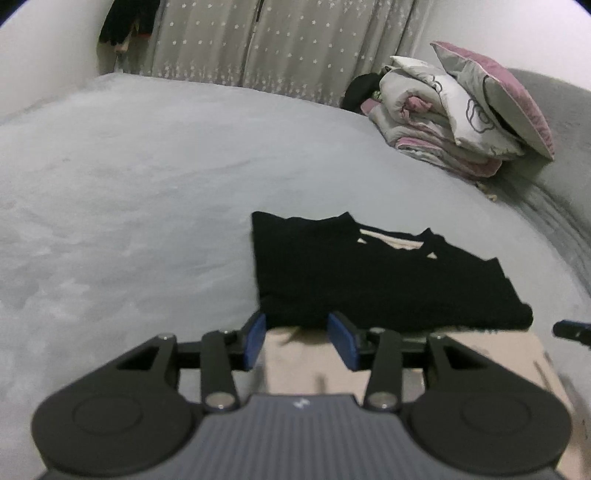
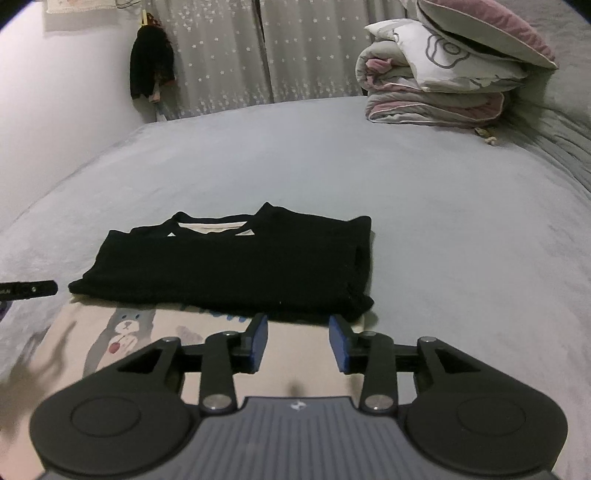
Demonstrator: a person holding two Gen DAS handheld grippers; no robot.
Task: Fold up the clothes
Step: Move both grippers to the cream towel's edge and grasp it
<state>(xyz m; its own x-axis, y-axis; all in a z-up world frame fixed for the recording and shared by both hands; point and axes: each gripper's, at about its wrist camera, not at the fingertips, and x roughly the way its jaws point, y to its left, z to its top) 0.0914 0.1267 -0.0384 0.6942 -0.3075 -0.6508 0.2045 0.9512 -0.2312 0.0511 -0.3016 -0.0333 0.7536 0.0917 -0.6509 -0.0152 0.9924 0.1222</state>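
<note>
Wall item: dark clothing [image 2: 151, 68] hangs at the far left, beside the curtain [image 2: 258, 55].
Bed: grey sheet [image 1: 129, 177] fills both views, lightly rumpled.
Left gripper: the left gripper [image 1: 297, 341] hangs just above the near edge of the clothes, jaws partly apart, blue pads [image 1: 255, 341] bare, nothing between them.
Black top: the black top [image 1: 369, 273] lies folded flat in a rough rectangle, collar on the far side with a pale lining showing (it sits on the far part of the cream garment).
Cream garment: the cream garment [image 2: 147, 332] is spread under the top and reaches toward the cameras; it carries a cartoon bear print, seen from the right wrist.
Right gripper: the right gripper [image 2: 298, 343] hovers over the cream cloth at the top's near edge, jaws partly apart, empty.
Bedding: a folded quilt [image 2: 432, 96] with a pillow [image 2: 491, 22] on it sits at the far right of the bed, well apart from the clothes.
</note>
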